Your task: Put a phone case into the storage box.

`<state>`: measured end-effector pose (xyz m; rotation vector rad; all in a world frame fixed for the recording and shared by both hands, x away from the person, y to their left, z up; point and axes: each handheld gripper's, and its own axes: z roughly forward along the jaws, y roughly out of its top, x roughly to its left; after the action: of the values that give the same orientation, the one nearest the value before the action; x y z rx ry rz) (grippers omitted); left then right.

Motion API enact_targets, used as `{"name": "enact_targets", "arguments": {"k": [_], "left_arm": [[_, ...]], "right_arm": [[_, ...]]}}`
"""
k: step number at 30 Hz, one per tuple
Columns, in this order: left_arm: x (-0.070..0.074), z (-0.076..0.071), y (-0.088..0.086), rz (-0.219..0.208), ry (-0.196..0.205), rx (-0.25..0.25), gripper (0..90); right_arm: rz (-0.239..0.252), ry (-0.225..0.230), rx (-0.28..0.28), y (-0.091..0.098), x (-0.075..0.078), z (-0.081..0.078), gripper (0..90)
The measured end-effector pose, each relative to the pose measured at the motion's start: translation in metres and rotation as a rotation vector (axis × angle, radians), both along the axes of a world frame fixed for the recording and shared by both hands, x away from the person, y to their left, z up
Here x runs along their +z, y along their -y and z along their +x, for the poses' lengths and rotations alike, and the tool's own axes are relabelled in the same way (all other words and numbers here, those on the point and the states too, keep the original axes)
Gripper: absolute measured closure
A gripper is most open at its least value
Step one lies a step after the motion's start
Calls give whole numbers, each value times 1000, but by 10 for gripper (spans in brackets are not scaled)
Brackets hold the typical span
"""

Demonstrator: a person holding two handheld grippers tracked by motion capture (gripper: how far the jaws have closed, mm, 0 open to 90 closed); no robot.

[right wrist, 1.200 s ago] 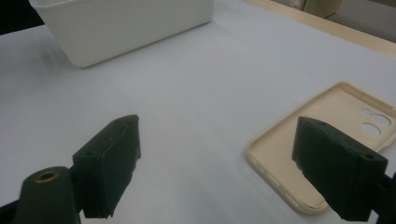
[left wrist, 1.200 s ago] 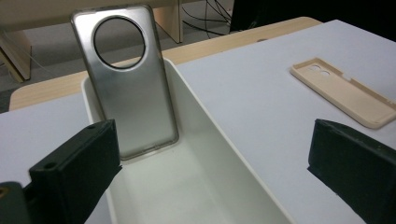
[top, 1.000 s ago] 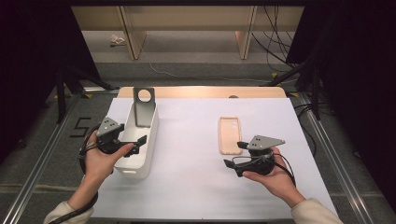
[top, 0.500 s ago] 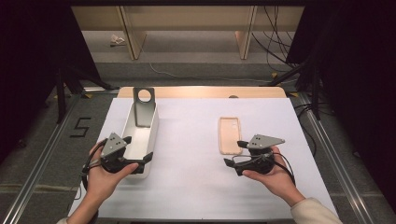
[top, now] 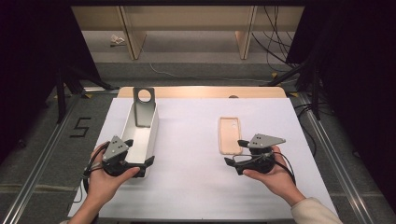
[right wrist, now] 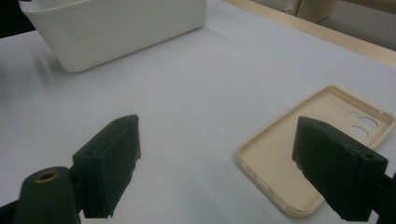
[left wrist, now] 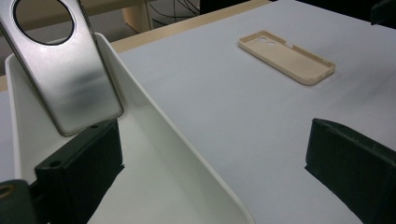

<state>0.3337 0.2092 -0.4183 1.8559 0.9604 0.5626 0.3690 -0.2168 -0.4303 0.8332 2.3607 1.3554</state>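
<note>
white bin (top: 140,135), table (top: 196,186) at 9 o'clock, metal plate (top: 144,105) inside; left gripper (top: 135,154) jaws spread astride its wall. beige phone case (top: 230,135), 3 o'clock; right gripper (top: 236,151) jaws spread beside it.

White sheet (top: 196,154) covers the counter (top: 201,92), whose wooden far edge peeks out. Left of it, a black "5" (top: 80,127) on the floor; beyond it, wooden shelf legs (top: 132,32) and dangling cables (top: 275,32).
</note>
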Motion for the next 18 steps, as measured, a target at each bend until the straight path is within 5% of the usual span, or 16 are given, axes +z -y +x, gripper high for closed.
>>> {"name": "enact_targets", "arguments": {"k": [18], "left_arm": [[0, 0, 0, -3, -4, -2, 32]], "right_arm": [[-3, 0, -8, 1, 0, 2, 164]]}}
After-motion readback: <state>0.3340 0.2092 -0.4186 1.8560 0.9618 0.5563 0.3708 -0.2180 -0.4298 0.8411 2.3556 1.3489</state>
